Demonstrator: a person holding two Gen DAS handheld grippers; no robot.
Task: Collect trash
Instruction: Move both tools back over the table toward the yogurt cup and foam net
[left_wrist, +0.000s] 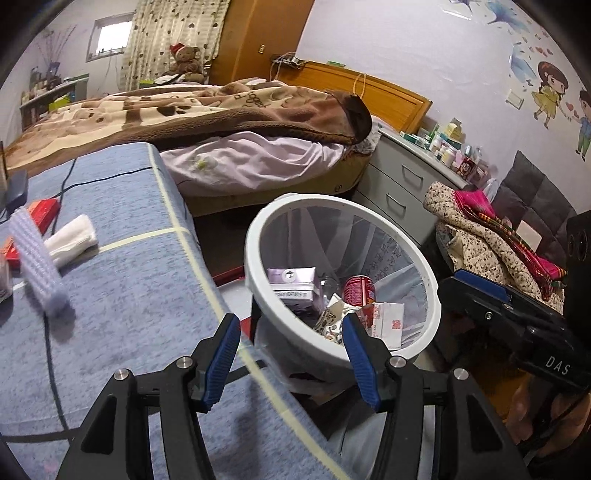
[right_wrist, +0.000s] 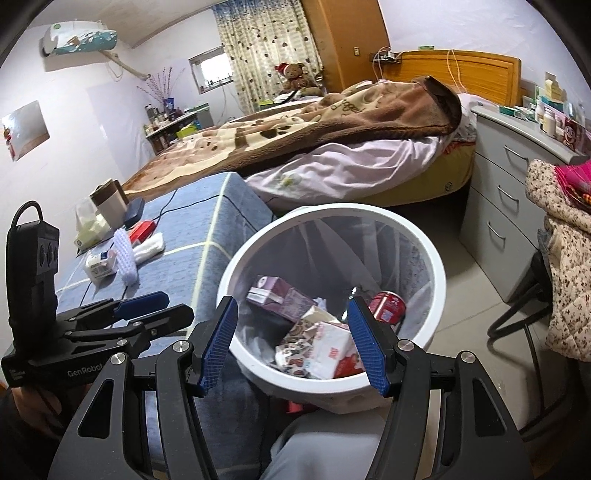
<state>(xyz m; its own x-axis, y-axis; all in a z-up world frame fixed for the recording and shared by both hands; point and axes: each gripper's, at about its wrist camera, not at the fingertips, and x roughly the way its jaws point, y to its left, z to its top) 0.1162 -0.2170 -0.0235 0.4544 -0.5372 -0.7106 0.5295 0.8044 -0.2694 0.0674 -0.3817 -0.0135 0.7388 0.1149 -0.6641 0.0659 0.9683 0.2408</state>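
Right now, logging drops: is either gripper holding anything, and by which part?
Nothing is held. The left gripper and right gripper are both open and empty above the white round plastic trash bin.

Both wrist views look down from close above at the shared white bin (left_wrist: 432, 291) (right_wrist: 236, 273), bed (left_wrist: 221, 110) (right_wrist: 332, 122) beyond.
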